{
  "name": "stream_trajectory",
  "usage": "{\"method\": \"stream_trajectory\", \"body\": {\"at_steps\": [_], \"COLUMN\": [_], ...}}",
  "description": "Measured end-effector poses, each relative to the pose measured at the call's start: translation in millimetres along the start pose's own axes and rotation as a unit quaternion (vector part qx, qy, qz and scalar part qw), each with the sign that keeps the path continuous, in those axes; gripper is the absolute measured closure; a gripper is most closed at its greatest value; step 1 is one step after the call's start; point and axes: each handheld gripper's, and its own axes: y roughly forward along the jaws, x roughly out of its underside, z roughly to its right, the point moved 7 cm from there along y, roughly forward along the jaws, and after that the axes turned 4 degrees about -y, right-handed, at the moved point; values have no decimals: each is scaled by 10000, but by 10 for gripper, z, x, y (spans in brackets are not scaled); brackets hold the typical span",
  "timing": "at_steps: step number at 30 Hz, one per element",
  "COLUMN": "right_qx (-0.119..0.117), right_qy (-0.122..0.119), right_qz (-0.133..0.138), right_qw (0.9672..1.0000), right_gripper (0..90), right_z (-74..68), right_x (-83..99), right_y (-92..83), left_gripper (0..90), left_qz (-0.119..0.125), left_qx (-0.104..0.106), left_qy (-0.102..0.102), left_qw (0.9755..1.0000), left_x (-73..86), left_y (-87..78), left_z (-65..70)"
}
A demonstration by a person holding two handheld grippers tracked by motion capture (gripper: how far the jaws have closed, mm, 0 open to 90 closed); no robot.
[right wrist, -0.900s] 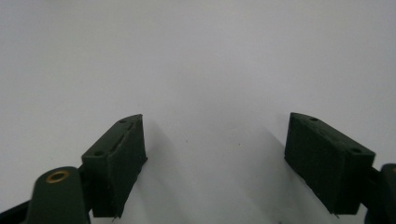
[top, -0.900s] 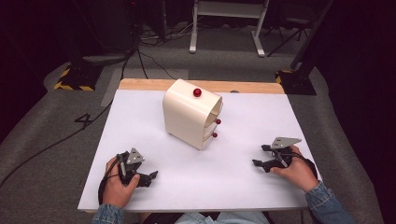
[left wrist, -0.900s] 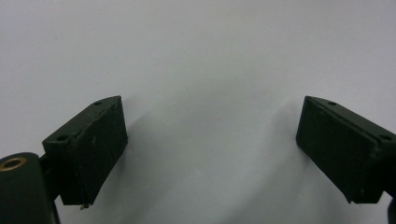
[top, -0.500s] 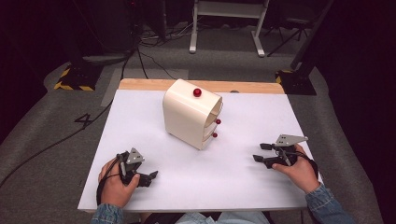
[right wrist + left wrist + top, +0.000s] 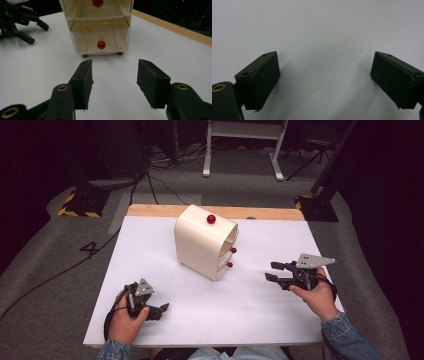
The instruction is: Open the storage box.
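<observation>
A cream drawer cabinet (image 5: 205, 242) stands at the middle of the white table (image 5: 250, 310), with a red knob (image 5: 211, 219) on its top and two red drawer knobs (image 5: 233, 250) on its right face. In the right gripper view the cabinet (image 5: 96, 26) faces me with its lower knob (image 5: 101, 44) straight ahead. My right gripper (image 5: 272, 271) is open, low over the table to the cabinet's right, nothing between its fingers (image 5: 83, 80). My left gripper (image 5: 161, 310) rests open near the front left, its fingers (image 5: 260, 76) over bare white surface.
A wooden strip (image 5: 270, 213) runs along the table's far edge. Beyond it lie cables (image 5: 150, 175), a white stand's legs (image 5: 242, 150) and yellow-black hazard tape (image 5: 75, 205) on the grey floor. The left gripper (image 5: 17, 21) also appears in the right gripper view.
The right gripper has shifted slightly along the table on the cabinet's right. The left gripper has stayed put.
</observation>
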Motion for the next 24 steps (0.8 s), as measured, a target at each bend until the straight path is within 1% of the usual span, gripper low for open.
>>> {"method": "stream_trajectory", "body": {"at_steps": [1, 3, 7, 8, 10, 11, 12, 16, 19, 21, 23, 24], "right_qx": [-32, -87, -172, -236, -238, -238, -267, -373, -396, -414, -411, -461], "right_qy": [-32, -47, -76, -27, -30, -30, -52, -58, -83, -121, -122, -67], "right_qz": [82, 173, 256, 286, 290, 290, 323, 351, 299, 273, 257, 217], "right_qw": [10000, 9998, 9995, 9993, 9993, 9993, 9991, 9987, 9987, 9987, 9988, 9987], "right_gripper": [465, 466, 473, 482, 486, 486, 489, 505, 507, 525, 538, 553], "right_z": [-5, -12, -26, -34, -38, -38, -49, -70, -80, -94, -99, -119], "right_x": [-70, -132, -200, -238, -261, -261, -291, -313, -296, -282, -274, -246], "right_y": [17, 44, 109, 170, 226, 226, 300, 441, 569, 655, 681, 768], "left_gripper": [90, 90, 90, 90, 90, 90, 90, 90, 90, 90, 90, 90], "left_qz": [-6, -5, -7, -6, -6, -6, -7, -6, -4, -6, -2, 0], "left_qx": [-5, -6, -8, -7, -7, -7, -6, -5, -2, -5, 2, -2], "left_qy": [20, 21, 21, 20, 20, 20, 21, 17, 4, 13, -7, 5], "left_qw": [10000, 10000, 10000, 10000, 10000, 10000, 10000, 10000, 10000, 10000, 10000, 10000], "left_x": [1, 1, 1, 1, 1, 1, 1, 0, 1, 1, 1, 0], "left_y": [-1, -1, -1, -1, -1, -1, -2, -1, -1, -1, 0, 0], "left_z": [-2, -2, -3, -3, -3, -3, -3, -3, -1, -2, 1, -1]}}
